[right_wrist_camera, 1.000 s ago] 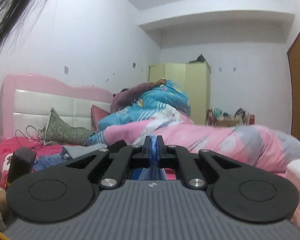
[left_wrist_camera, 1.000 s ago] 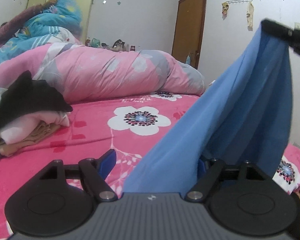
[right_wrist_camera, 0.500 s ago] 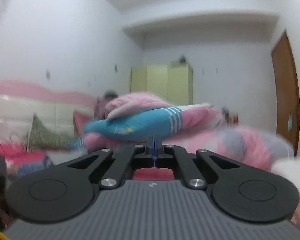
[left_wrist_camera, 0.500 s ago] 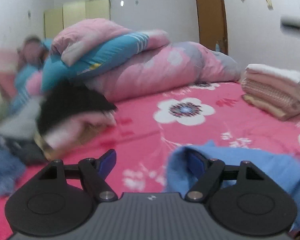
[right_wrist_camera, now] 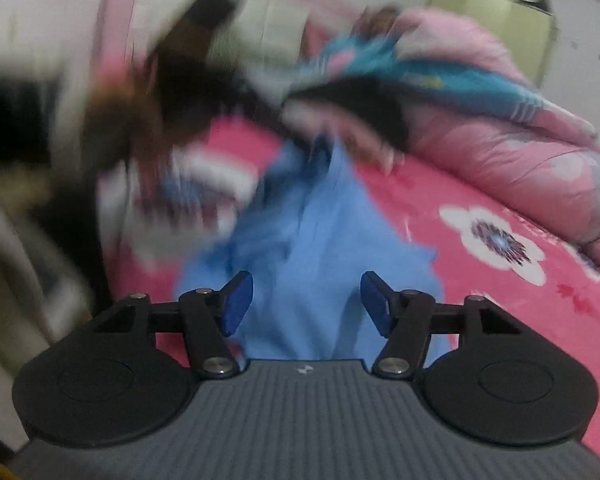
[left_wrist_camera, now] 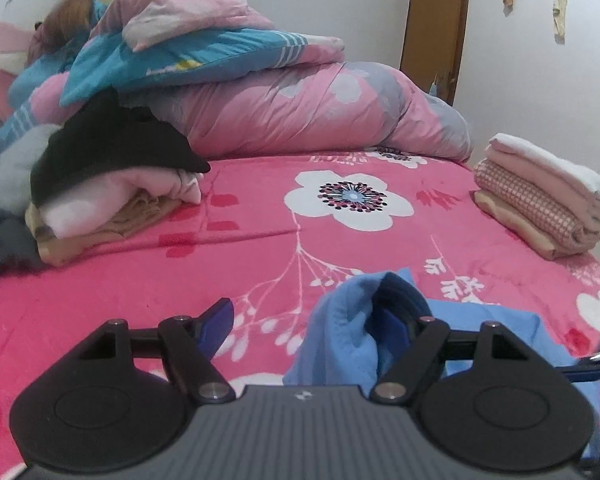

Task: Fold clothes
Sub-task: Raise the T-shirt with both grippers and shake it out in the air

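Left gripper (left_wrist_camera: pixel 312 320): jaws standing wide, not clamped. A bunched corner of the light blue soft cloth garment (left_wrist_camera: pixel 348 320) is draping over the right-hand finger (left_wrist_camera: pixel 396 320); the left-hand finger is sitting bare and apart from the cloth. The rest of the garment is lying flat on the hot-pink floral bedspread (left_wrist_camera: pixel 260 240), spreading to the right of the fingers.

Right gripper (right_wrist_camera: pixel 306 300): jaws opening. The blue garment (right_wrist_camera: pixel 320 240) is lying between and beyond the fingertips, with neither pad pressing on it. This view is smearing badly at upper left; nothing there can be told.

Ahead of the left fingers, open bedspread is running clear up to the rumpled pink and blue quilt (left_wrist_camera: pixel 300 104). A loose pile of clothes topped by a black garment (left_wrist_camera: pixel 108 176) is sitting far left; a neat stack of folded pink and cream clothes (left_wrist_camera: pixel 540 200) is sitting far right, close to the bed's edge. Both stand well apart from the fingers.
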`<move>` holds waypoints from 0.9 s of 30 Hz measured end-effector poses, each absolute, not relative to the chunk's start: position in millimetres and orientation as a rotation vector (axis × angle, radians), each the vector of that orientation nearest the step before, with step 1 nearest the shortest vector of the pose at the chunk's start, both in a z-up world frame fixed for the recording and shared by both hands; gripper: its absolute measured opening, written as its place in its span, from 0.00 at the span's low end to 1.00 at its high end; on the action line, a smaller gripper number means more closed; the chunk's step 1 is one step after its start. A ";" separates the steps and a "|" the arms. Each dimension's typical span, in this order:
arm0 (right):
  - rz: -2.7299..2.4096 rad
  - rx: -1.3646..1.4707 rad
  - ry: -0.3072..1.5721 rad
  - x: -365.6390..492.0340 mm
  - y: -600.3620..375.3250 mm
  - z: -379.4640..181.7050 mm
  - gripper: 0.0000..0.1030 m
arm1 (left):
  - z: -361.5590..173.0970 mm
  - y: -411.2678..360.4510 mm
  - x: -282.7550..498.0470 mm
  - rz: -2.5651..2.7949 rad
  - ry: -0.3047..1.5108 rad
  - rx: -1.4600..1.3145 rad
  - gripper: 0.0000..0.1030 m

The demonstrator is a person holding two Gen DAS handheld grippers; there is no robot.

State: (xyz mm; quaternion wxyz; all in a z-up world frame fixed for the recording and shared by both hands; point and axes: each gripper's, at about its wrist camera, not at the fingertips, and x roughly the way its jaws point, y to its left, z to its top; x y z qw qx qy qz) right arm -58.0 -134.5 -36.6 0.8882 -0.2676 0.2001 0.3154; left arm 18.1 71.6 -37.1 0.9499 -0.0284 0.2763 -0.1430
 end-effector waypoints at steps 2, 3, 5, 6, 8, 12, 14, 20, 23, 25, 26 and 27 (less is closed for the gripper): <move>0.563 -0.612 0.450 -47.9 -131.5 -48.0 0.13 | -36.3 79.2 15.9 -0.317 0.551 -0.103 0.75; 0.526 -0.562 0.462 -39.8 -140.3 -44.2 0.02 | -34.7 84.3 13.6 -0.342 0.539 -0.134 0.77; 0.477 -0.358 0.423 -28.0 -170.1 -21.7 0.03 | -30.8 93.6 7.8 -0.395 0.508 -0.188 0.85; 0.454 -0.247 0.397 -22.5 -186.3 -9.0 0.03 | -28.9 95.5 5.8 -0.417 0.494 -0.202 0.90; 0.405 -0.025 0.342 -11.5 -218.6 16.3 0.03 | -25.5 93.4 3.1 -0.454 0.473 -0.209 0.91; 0.318 0.251 0.262 0.8 -272.0 35.1 0.03 | -25.4 65.4 4.0 -0.521 0.494 -0.131 0.93; 0.286 0.294 0.228 2.4 -284.5 38.4 0.03 | -29.6 45.0 5.2 -0.534 0.513 -0.044 0.93; 0.283 0.347 0.112 -4.1 -306.6 51.8 0.03 | -39.9 -8.9 4.7 -0.493 0.519 0.201 0.93; 0.296 0.343 0.064 -8.1 -308.6 68.7 0.03 | -31.4 -23.0 -3.7 -0.570 0.474 0.219 0.93; 0.310 0.324 0.031 -10.9 -307.0 84.2 0.03 | -26.6 -34.1 -10.2 -0.600 0.435 0.246 0.93; 0.323 0.311 0.015 -13.4 -304.4 92.4 0.03 | -25.2 -39.7 -12.2 -0.604 0.420 0.259 0.93; 0.336 0.298 -0.001 -15.8 -301.9 100.6 0.03 | -25.2 -45.0 -12.2 -0.593 0.413 0.267 0.93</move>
